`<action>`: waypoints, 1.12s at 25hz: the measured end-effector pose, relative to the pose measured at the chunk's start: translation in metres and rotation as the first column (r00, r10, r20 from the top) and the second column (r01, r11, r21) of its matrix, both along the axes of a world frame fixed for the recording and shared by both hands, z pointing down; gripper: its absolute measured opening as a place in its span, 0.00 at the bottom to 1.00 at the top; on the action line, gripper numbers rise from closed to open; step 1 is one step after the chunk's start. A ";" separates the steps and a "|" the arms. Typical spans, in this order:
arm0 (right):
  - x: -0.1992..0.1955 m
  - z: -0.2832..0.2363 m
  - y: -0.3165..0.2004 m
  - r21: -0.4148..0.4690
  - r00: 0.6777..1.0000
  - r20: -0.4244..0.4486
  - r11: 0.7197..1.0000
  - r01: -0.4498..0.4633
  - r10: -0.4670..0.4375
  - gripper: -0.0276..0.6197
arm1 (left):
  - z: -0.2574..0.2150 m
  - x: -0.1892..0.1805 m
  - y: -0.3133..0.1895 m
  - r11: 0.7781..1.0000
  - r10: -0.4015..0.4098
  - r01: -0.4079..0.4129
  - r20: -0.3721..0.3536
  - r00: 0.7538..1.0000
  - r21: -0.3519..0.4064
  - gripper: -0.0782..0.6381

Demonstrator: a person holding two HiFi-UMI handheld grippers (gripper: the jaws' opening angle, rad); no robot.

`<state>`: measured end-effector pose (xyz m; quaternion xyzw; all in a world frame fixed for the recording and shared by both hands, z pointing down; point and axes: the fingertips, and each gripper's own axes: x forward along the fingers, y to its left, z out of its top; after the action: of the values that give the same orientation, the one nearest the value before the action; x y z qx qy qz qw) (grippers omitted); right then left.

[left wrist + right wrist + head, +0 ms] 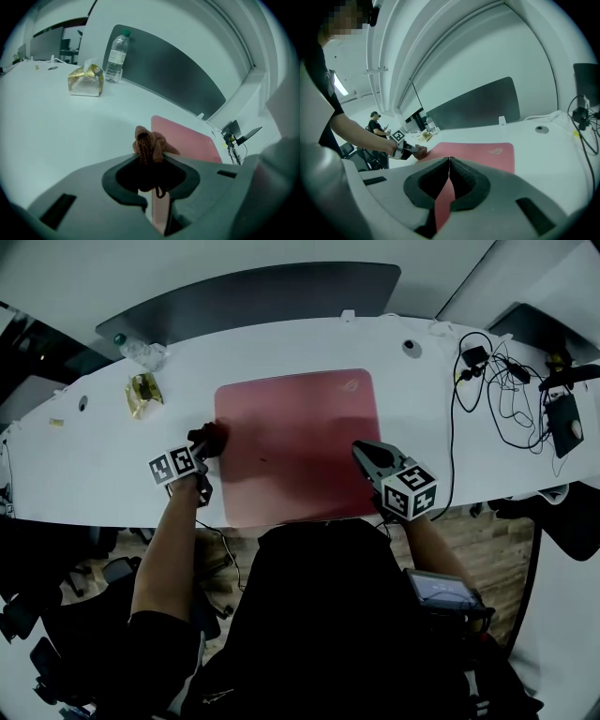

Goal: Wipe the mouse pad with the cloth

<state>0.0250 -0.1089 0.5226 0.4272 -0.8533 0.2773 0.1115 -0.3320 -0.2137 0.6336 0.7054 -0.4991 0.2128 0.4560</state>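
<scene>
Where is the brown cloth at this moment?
In the head view the cloth is left of centre, pinched by the left gripper, at the left edge of the red mouse pad on the white table.

A long white table with a curved edge (94, 470) spans the room. Along its far side stands a low dark grey divider panel with rounded corners (253, 296). Past the table's near edge shows a brown wood-plank floor (487, 540), and black office chairs (37, 610) sit in the dim left corner. Plain white walls (487, 51) rise behind the panel to a white ceiling, where a bright strip light (340, 86) glows. Further desks with dark screens (47, 42) stand in the distance.
</scene>
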 end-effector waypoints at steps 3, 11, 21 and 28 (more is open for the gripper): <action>-0.002 -0.002 0.003 0.006 1.000 -0.008 1.000 -0.013 0.013 0.08 | 0.000 -0.014 0.000 1.000 -0.021 0.021 0.022 1.000 0.007 0.23; 0.014 0.001 0.019 0.007 0.998 -0.023 0.998 -0.064 0.064 0.08 | -0.023 0.020 -0.005 0.996 0.062 -0.058 -0.059 0.996 0.071 0.23; 0.053 0.010 0.022 -0.024 0.996 -0.005 0.995 -0.094 0.094 0.08 | -0.040 0.191 -0.011 0.949 0.315 -0.303 -0.280 0.907 0.085 0.24; 0.087 0.019 0.022 -0.050 0.994 0.001 0.992 -0.113 0.114 0.08 | -0.031 0.307 -0.016 0.862 0.503 -0.500 -0.252 0.827 0.080 0.24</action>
<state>0.1122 -0.0866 0.5416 0.4716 -0.8207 0.3051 0.1046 -0.0254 -0.2293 0.6030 0.8359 -0.2321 0.2265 0.4429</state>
